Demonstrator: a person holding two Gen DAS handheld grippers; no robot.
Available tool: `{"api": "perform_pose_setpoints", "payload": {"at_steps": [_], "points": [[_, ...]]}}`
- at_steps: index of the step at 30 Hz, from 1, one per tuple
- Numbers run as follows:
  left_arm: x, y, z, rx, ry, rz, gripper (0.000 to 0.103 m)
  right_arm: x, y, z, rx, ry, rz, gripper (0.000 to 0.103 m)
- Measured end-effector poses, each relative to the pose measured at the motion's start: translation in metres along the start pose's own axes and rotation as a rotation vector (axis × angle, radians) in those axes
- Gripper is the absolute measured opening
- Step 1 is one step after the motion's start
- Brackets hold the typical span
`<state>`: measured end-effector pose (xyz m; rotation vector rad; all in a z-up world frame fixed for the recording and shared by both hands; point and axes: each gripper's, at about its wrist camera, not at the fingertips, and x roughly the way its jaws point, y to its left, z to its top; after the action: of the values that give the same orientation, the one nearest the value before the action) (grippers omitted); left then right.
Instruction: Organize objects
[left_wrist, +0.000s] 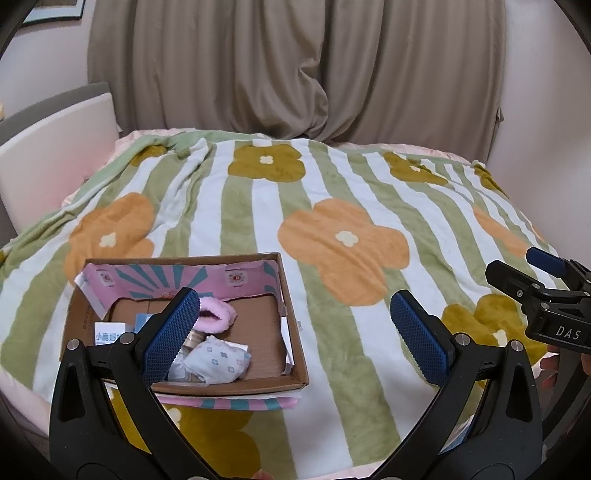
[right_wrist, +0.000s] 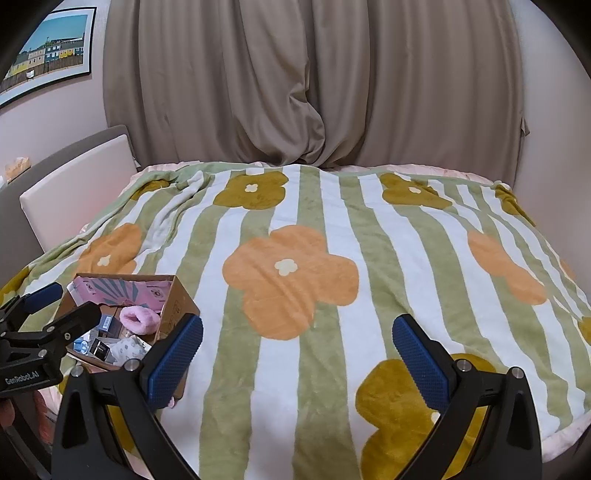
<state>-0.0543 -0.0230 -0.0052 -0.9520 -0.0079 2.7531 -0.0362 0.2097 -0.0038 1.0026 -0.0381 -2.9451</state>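
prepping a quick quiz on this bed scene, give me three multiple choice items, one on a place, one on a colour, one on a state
1. Where does the cardboard box sit?
A. on the blanket's near left part
B. against the curtain
C. on the headboard

2. What colour is the fluffy item in the box?
A. black
B. pink
C. red

3. How are both grippers?
A. both shut on cloth
B. one open, one shut
C. both open, empty

Answers:
1 A: it lies on the striped blanket near the left gripper.
2 B: its fuzz is pale pink.
3 C: the right gripper and the left show wide gaps, nothing between.
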Motion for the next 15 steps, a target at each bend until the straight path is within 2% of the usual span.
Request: {"api": "perform_pose_setpoints", "payload": {"at_steps": [15], "points": [[-0.0031, 0.0027, -0.0005, -0.004, -0.003, -0.007, 0.103, -0.0042, 0.0029, 0.0020, -0.006, -0.006, -0.005, 0.102]]}}
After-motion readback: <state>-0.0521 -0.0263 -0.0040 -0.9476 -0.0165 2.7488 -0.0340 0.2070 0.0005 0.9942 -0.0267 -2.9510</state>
